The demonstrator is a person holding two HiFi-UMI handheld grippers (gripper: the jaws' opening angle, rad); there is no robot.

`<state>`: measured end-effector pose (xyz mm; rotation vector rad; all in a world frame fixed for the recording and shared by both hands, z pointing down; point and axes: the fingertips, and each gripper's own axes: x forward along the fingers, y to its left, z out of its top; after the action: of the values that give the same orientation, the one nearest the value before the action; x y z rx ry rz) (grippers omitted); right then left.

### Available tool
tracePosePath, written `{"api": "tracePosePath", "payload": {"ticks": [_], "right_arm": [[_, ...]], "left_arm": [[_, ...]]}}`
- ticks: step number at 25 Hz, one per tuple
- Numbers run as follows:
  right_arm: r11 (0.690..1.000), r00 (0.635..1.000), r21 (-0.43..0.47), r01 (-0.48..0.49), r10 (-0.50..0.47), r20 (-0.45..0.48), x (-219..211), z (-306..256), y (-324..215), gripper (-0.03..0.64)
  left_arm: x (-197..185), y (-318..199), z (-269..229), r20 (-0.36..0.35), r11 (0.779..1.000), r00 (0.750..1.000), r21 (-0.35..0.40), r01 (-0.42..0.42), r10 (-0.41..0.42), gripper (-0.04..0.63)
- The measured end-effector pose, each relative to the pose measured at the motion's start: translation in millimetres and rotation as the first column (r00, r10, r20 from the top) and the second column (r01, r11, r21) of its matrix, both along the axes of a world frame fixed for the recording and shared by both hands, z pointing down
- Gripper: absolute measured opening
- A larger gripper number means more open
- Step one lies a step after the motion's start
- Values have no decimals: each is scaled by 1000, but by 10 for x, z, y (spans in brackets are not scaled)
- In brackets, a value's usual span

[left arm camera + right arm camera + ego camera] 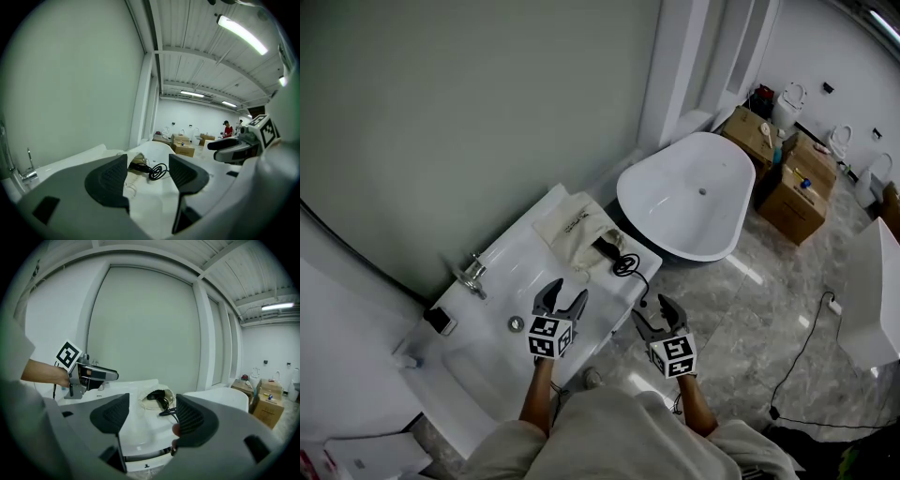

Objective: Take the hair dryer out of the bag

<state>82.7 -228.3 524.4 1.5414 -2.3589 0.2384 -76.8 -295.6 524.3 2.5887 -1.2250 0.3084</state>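
Both grippers hovered above the white washbasin (478, 347), short of the bag and touching nothing. The left gripper (565, 298) had its fingers (110, 180) spread wide with only air between them, and the right gripper (654, 314), just beside it, likewise held its fingers (194, 420) apart and empty. The cream cloth bag (572, 225) lay flat on the far end of the washbasin, next to the bathtub (694, 192), with its mouth turned toward the person. The black hair dryer (607, 246) sat in that open mouth, partly covered by cloth, and its cord (626, 265) spilled out in a loose coil onto the washbasin's edge. Removal looked not yet begun. The dryer was probably a rigid plastic shell with some weight at the motor end, smooth enough to slip in a shallow pinch, so the firmer hold would likely be across the handle or the narrow neck where it meets the barrel. Which part faced outward could not be told from these views. The cord was limp: pulling on it would strain the joint and lift little, and it might trail and catch on the bag's mouth. The bag was soft and light and would likely drag along, so one gripper pinning the cloth while the other drew the dryer out seemed sensible.
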Motion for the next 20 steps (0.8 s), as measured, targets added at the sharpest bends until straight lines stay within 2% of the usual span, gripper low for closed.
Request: {"api": "tracePosePath", "payload": {"ticks": [5, 11, 14, 20], "right_arm": [[1000, 1000, -10, -20, 20, -9, -34, 40, -427, 296], [1000, 1000, -22, -12, 12, -22, -173, 84, -758, 298], [1000, 1000, -30, -5, 4, -30, -220, 101, -846, 298], [999, 999, -43, 15, -17, -33, -269, 176, -975, 298]], "left_arm": [[-9, -448, 110, 10, 999, 1000, -22, -24, 25, 255], [-90, -817, 166, 13, 999, 999, -15, -37, 38, 255], [-108, -905, 216, 5, 999, 999, -23, -37, 37, 255], [-118, -973, 410, 40, 998, 998, -54, -40, 42, 255]]}}
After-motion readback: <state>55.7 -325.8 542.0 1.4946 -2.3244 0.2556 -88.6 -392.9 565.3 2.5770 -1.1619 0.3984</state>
